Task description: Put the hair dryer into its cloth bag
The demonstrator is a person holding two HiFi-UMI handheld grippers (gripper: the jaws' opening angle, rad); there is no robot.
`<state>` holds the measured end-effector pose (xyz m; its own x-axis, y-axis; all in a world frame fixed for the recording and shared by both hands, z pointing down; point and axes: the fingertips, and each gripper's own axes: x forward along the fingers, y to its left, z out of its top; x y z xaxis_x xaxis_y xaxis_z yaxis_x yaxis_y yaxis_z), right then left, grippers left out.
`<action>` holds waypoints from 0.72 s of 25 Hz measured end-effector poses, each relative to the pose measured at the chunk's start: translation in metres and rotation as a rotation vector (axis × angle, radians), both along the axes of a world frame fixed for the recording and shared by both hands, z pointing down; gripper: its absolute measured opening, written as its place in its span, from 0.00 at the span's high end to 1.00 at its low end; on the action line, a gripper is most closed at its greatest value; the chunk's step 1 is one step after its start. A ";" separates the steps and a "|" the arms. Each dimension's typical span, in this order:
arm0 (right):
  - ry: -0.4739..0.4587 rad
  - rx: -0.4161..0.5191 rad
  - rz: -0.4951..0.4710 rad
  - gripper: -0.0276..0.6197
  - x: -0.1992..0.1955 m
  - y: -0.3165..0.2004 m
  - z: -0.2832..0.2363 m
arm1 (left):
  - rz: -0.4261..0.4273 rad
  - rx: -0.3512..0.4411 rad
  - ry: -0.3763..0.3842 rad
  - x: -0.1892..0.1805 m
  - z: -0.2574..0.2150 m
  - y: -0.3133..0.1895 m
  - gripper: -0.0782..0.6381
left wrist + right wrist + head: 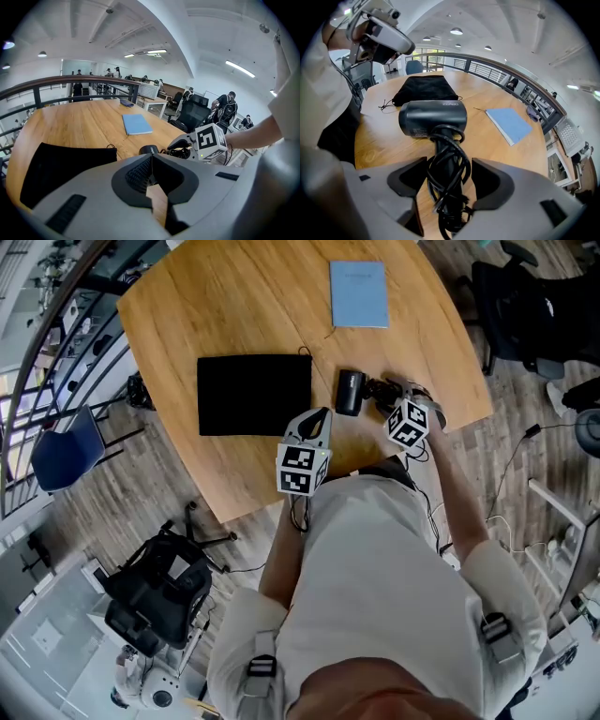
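The right gripper [449, 185] has jaws apart astride the black plastic hair dryer [433, 118] handle, apparently without contact; left gripper [151, 180] jaws together.

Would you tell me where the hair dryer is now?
Head view: the hair dryer lies on the table right of the cloth bag, handle between the open jaws of the right gripper.

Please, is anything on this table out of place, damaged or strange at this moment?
Nothing is spilled or broken. Only the cord stands out: it is wound loosely round the handle of the hair dryer, with loops hanging free. The cloth bag lies flat beside it.
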<state>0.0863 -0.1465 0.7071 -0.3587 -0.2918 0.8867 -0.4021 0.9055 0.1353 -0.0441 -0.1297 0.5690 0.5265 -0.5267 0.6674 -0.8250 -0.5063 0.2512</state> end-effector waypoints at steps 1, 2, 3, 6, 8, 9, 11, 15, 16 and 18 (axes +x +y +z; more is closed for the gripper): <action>0.000 -0.002 -0.002 0.49 0.000 0.000 0.001 | -0.003 -0.004 -0.004 -0.002 0.002 0.001 0.86; 0.001 -0.003 -0.004 0.49 0.001 0.000 0.001 | -0.006 -0.008 -0.007 -0.004 0.004 0.001 0.86; 0.006 -0.005 -0.008 0.49 0.001 0.000 0.002 | -0.010 -0.011 -0.009 -0.006 0.006 0.002 0.86; 0.036 -0.006 -0.037 0.50 0.001 0.002 0.006 | -0.020 -0.019 -0.011 -0.011 0.009 0.004 0.86; 0.047 -0.012 -0.050 0.51 0.001 0.003 0.006 | -0.024 -0.023 -0.012 -0.014 0.010 0.006 0.86; 0.050 -0.016 -0.053 0.52 0.001 0.003 0.006 | -0.025 -0.025 -0.013 -0.015 0.011 0.007 0.86; 0.051 -0.021 -0.059 0.53 0.002 0.003 0.006 | -0.027 -0.027 -0.013 -0.016 0.012 0.008 0.86; 0.049 -0.020 -0.064 0.54 0.002 0.002 0.007 | -0.031 -0.028 -0.012 -0.018 0.013 0.010 0.86; 0.049 -0.020 -0.064 0.54 0.002 0.002 0.007 | -0.032 -0.028 -0.012 -0.018 0.014 0.010 0.86; 0.051 -0.020 -0.063 0.54 0.001 0.002 0.007 | -0.034 -0.029 -0.012 -0.019 0.014 0.010 0.86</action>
